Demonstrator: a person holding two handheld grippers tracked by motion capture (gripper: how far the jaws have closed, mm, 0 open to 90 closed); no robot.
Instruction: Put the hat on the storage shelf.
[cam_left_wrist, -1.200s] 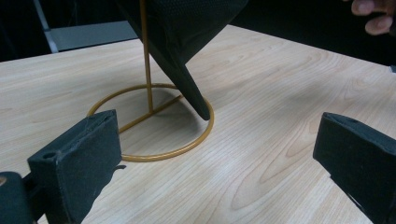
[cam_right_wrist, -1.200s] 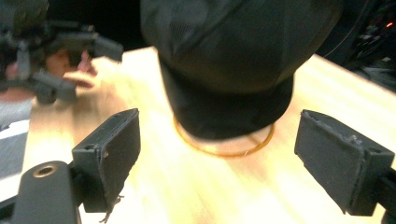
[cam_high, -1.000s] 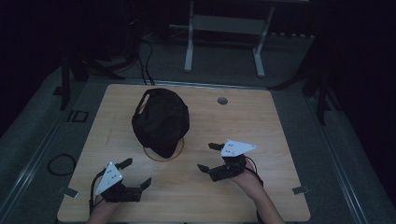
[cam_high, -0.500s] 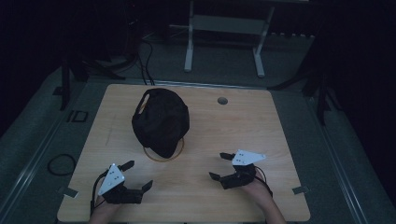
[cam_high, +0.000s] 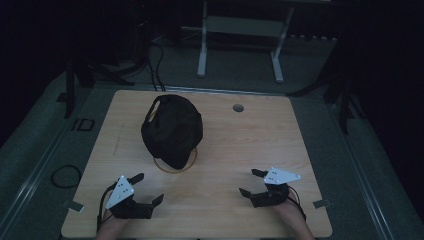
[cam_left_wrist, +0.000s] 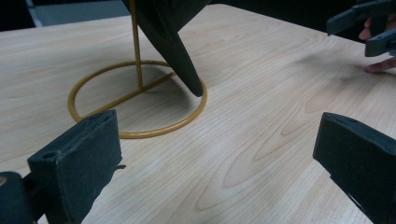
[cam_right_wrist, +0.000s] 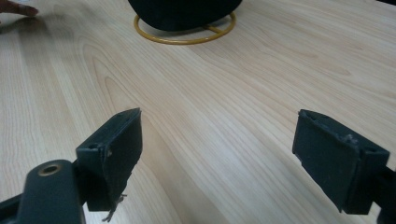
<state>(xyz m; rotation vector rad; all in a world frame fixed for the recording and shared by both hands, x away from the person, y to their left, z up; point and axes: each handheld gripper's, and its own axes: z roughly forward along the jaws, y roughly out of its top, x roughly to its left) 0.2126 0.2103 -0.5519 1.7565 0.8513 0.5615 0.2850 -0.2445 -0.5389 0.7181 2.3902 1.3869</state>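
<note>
surface: wooden table (cam_high: 225, 150); on it: gold ring stand (cam_high: 175, 164) bearing black cap (cam_high: 172, 129)

Two hand-held tools are seen, the left gripper (cam_high: 148, 188) and the right gripper (cam_high: 251, 182). Each is built of black parts and is topped by a pale grey three-cornered plate marked with small dark dots. Blocky black jaws with flat, matt inner faces are shown in the gripper views; a brass-coloured ringed hole is set at one jaw's base. Thin black cables are trailed behind.
</note>
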